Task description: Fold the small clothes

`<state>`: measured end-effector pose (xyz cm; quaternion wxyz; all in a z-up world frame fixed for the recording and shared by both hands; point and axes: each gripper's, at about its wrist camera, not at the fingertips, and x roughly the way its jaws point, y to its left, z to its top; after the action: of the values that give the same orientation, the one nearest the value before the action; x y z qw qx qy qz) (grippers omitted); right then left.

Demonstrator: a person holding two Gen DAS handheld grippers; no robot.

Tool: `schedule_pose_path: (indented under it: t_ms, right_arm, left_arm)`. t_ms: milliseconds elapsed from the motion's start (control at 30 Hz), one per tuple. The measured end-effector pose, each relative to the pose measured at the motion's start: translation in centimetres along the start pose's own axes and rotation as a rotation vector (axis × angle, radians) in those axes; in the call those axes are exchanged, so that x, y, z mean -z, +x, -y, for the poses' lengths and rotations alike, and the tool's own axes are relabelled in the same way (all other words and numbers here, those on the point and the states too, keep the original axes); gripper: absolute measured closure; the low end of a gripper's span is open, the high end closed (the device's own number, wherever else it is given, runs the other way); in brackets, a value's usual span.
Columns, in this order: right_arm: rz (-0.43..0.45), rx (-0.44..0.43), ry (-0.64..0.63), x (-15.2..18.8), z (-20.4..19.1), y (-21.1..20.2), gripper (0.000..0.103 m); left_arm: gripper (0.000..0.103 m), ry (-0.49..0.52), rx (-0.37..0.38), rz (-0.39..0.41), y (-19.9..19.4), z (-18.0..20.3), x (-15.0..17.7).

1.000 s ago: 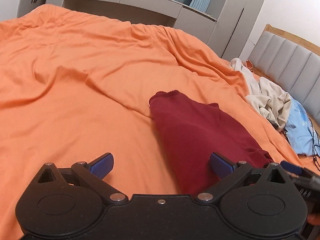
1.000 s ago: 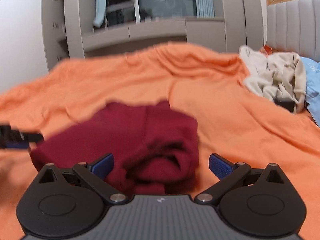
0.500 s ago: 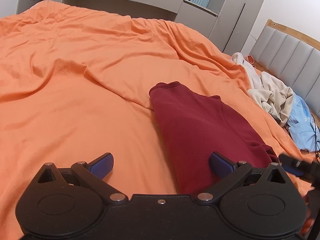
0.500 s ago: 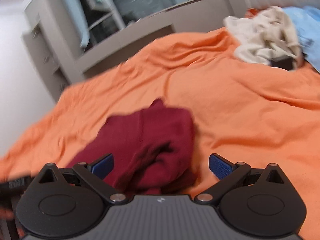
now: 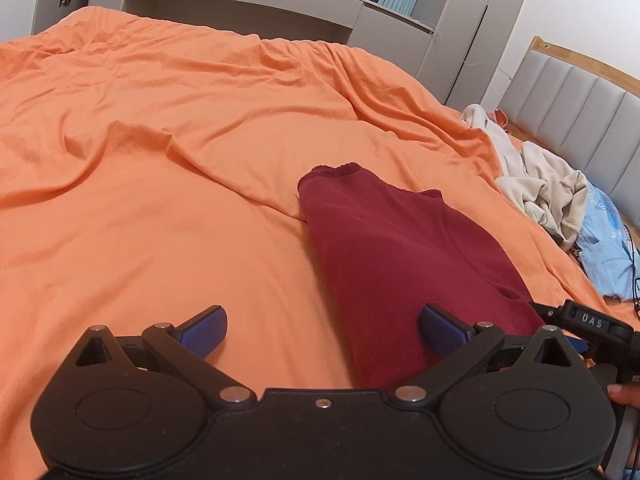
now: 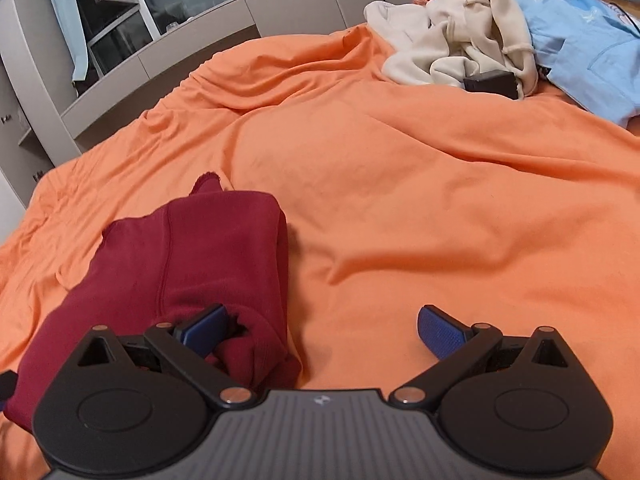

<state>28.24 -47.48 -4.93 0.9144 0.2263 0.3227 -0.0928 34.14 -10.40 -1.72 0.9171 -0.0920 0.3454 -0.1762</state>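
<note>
Maroon knit, folded into a long narrow band, the small garment [image 5: 404,264] lies on an orange bedsheet [image 5: 160,160]. The left gripper [image 5: 322,330] hangs spread wide and empty, its right finger over the garment's near end; the right gripper [image 6: 322,330], equally wide and empty, has its left finger against the bunched end. The band's long axis runs away from the left gripper, hemmed end farthest. Beige [image 6: 452,36] and blue clothes [image 6: 580,36] sit well apart near the headboard [image 5: 576,92].
</note>
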Motion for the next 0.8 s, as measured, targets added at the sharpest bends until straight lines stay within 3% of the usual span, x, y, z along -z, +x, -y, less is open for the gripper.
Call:
schedule_pose_path:
  t_ms: [233, 433, 567, 633, 700, 767, 800]
  right_arm:
    - [0.011, 0.041, -0.066, 0.7, -1.2, -0.7, 0.000]
    - [0.095, -0.103, -0.006, -0.7, 0.0, -2.1, 0.000]
    - [0.086, -0.170, 0.020, -2.2, 0.6, -0.7, 0.000]
    - [0.081, -0.134, -0.003, -2.3, 0.7, 0.0, 0.008]
    - [0.078, -0.114, -0.019, -2.2, 0.7, 0.6, 0.026]
    - [0.077, -0.154, -0.005, -2.4, 1.0, 1.2, 0.033]
    - [0.085, -0.175, -0.002, -2.5, 1.0, 1.3, 0.045]
  left_arm:
    - [0.000, -0.007, 0.011, -0.005, -0.1, -0.2, -0.3]
    - [0.000, 0.013, 0.075, 0.012, -0.5, -0.4, -1.2]
    - [0.000, 0.056, 0.135, -0.004, 0.8, -0.1, -2.4]
    - [0.000, 0.061, 0.160, -0.019, 2.0, -0.1, -3.1]
    - [0.000, 0.039, 0.176, -0.029, 3.2, -0.4, -3.6]
    - [0.001, 0.016, 0.187, -0.034, 4.2, -0.8, -3.7]
    - [0.001, 0.016, 0.188, -0.043, 4.8, -0.9, -3.7]
